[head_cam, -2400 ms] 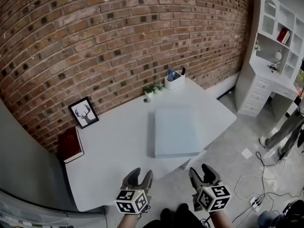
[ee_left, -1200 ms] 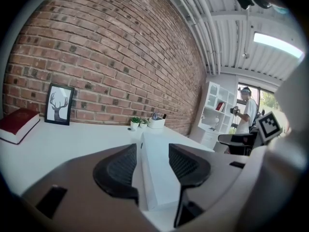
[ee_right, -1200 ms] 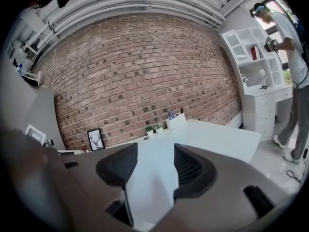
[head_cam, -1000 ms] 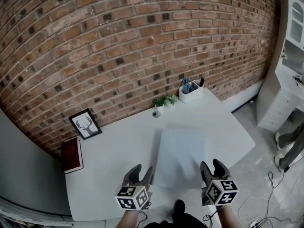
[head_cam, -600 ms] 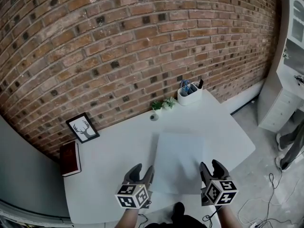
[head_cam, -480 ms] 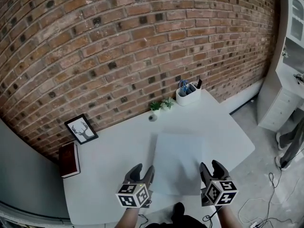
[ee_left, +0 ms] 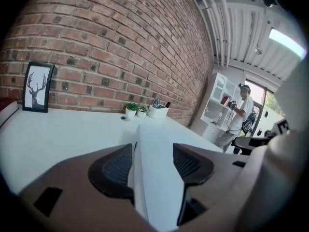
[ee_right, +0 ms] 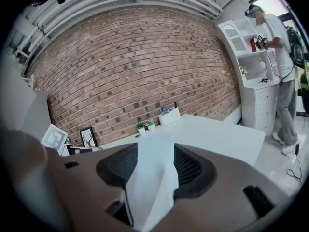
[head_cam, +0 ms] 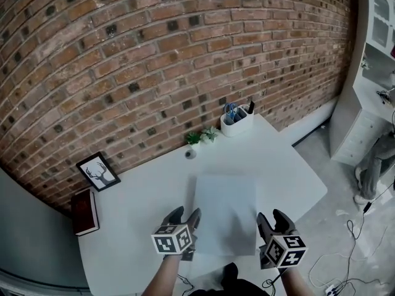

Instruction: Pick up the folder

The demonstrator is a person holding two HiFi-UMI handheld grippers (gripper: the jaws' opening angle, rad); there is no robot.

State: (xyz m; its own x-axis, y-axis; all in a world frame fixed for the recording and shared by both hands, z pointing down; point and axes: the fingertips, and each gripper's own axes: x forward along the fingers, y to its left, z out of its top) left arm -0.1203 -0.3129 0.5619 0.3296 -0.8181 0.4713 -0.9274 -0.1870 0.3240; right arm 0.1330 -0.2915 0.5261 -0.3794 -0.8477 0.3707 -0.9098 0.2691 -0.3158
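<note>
One folder (head_cam: 225,209): pale blue-grey, lying flat on the white surface (head_cam: 142,190), front of centre. Its place is unchanged from the earlier frames.

Left tongs (head_cam: 183,214): the jaws stand wide and have just been opening. The folder's near left edge runs between them with no pad pressing. A second ago the tongs were short of that edge; they are now advanced onto it.

Right tongs (head_cam: 275,217): the jaws stand wide, as before. The folder's near right corner shows in the gap, ungripped.

Also present: framed stag print (head_cam: 97,172), dark red book (head_cam: 83,202), potted plants (head_cam: 202,136) and a white pen holder (head_cam: 237,121) by the brick wall (head_cam: 123,54).
</note>
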